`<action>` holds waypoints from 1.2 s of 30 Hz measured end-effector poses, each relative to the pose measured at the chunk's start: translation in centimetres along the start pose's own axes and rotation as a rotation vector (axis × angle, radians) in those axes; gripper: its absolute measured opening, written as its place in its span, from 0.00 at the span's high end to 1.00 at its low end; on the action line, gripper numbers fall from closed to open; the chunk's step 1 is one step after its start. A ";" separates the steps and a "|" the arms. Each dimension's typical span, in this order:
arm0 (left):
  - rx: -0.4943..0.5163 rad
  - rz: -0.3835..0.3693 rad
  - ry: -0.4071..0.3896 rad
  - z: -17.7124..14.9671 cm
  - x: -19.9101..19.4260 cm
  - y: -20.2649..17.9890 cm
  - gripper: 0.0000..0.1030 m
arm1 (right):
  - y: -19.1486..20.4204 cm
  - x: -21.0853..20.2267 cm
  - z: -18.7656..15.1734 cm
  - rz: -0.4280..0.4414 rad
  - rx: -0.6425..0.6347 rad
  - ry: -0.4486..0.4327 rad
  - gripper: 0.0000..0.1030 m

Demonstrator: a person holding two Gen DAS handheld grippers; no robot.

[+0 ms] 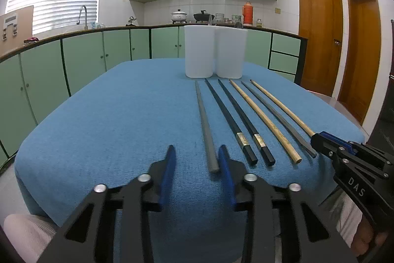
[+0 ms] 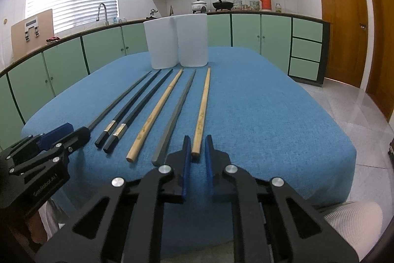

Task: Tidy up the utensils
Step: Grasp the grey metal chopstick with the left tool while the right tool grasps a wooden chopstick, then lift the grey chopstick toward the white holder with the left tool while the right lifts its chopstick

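**Gripper and Utensil Positions**

Left gripper: fingers spread wide, holding nothing; right blue pad just beside the near end of the leftmost grey chopstick, contact not determinable.

Right gripper: fingers narrowly parted, straddling the near end of the rightmost bamboo chopstick; no clamping visible.

Between these two, left to right on the blue tablecloth: two black chopsticks with metallic bands, a bamboo chopstick, a grey chopstick. All six roughly parallel, tips toward the containers.

Far end of table: two white containers, upright, touching side by side. Utensil tops barely showing above the rims in the left wrist view; contents otherwise hidden.
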State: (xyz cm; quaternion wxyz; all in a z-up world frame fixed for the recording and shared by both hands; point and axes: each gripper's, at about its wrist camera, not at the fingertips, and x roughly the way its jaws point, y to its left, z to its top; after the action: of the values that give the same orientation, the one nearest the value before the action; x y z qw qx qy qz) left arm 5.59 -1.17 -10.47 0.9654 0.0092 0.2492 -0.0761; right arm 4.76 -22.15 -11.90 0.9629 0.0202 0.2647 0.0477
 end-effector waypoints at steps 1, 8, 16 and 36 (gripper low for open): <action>0.002 0.002 0.001 0.0 0.0 -0.1 0.70 | 0.0 0.0 0.0 0.000 0.000 0.000 0.90; -0.001 0.027 0.003 -0.1 0.0 -0.6 0.70 | 0.2 0.2 0.0 -0.009 -0.009 -0.006 0.90; 0.025 0.036 0.014 0.0 0.1 -1.3 0.92 | 0.5 0.2 -0.2 -0.017 -0.021 -0.008 0.93; 0.014 0.050 -0.056 2.4 -2.0 -0.3 0.93 | 0.0 -1.5 1.9 -0.005 -0.005 -0.042 0.94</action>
State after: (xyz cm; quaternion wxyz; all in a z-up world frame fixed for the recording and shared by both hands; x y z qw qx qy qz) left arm 4.97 -1.35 -7.34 0.9736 0.0202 0.2210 -0.0542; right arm 4.47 -22.27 -9.55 0.9684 0.0181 0.2445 0.0458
